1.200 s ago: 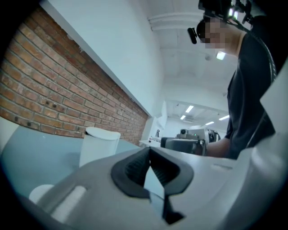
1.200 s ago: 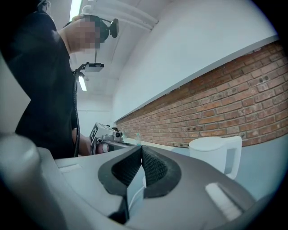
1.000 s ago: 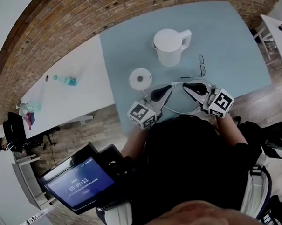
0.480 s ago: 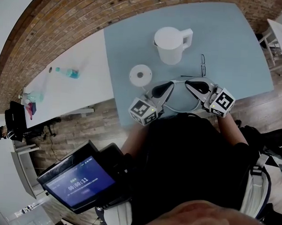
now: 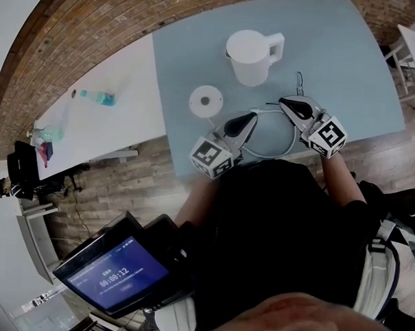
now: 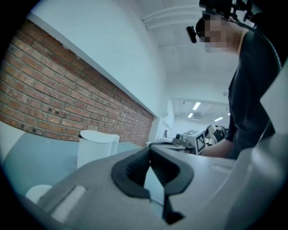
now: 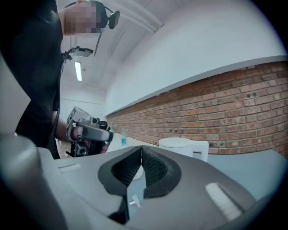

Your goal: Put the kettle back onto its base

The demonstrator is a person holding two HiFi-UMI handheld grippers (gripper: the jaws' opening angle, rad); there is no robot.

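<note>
The white kettle (image 5: 252,57) stands upright on the pale blue table (image 5: 349,58), its handle to the right. Its round white base (image 5: 206,100) lies apart from it, to the lower left. My left gripper (image 5: 253,117) hovers just right of the base, below the kettle, jaws shut and empty. My right gripper (image 5: 284,101) is lower right of the kettle, near its handle, also shut on nothing. The left gripper view shows the kettle (image 6: 96,146) ahead left and the base (image 6: 38,194) low left. In the right gripper view the kettle (image 7: 182,146) stands ahead right.
A thin dark pair of glasses (image 5: 298,82) lies right of the kettle. A white cable (image 5: 280,147) loops on the table between the grippers. A white table (image 5: 106,123) with a blue bottle (image 5: 100,98) adjoins on the left. A brick wall (image 5: 131,21) runs behind.
My right gripper has moved up the picture, closer to the kettle's handle side. The left gripper has stayed about where it was. Both stay shut.
</note>
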